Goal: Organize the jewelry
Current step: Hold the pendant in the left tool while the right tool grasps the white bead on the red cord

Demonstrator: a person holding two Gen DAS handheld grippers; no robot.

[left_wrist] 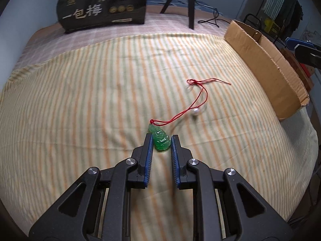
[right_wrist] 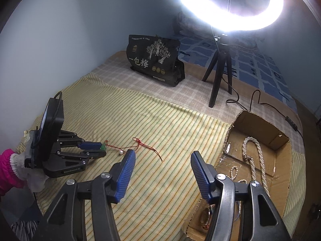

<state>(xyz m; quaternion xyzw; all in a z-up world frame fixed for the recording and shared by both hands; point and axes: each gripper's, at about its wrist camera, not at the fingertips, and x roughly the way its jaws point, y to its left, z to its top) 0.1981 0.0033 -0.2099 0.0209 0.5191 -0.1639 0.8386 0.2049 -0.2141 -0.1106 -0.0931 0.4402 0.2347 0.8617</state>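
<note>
While a gloved hand (right_wrist: 33,172) with a pink sleeve (right_wrist: 8,170) steers from the left edge of the striped bedspread (left_wrist: 80,100), the left gripper (left_wrist: 161,140) has its 2 blue pads nearly together, clamped on the green jade pendant (left_wrist: 160,140) out in the middle of the spread. A red cord (left_wrist: 192,98) runs off the pendant's top, loops past a single white pearl (left_wrist: 195,112) lying just beside it, and ends in a knot with loose tails pointing toward the right edge. Back by the far edge a black snack bag (right_wrist: 154,60) stands upright, with a ring light (right_wrist: 228,2) blazing on its tripod (right_wrist: 218,74) next to it. Over to the right now: the right gripper (right_wrist: 161,160) hangs above the spread with its jaws about halfway apart and nothing between them. At the right edge sits the cardboard box (right_wrist: 280,156), pearl strands (right_wrist: 252,152) already lying inside it.
</note>
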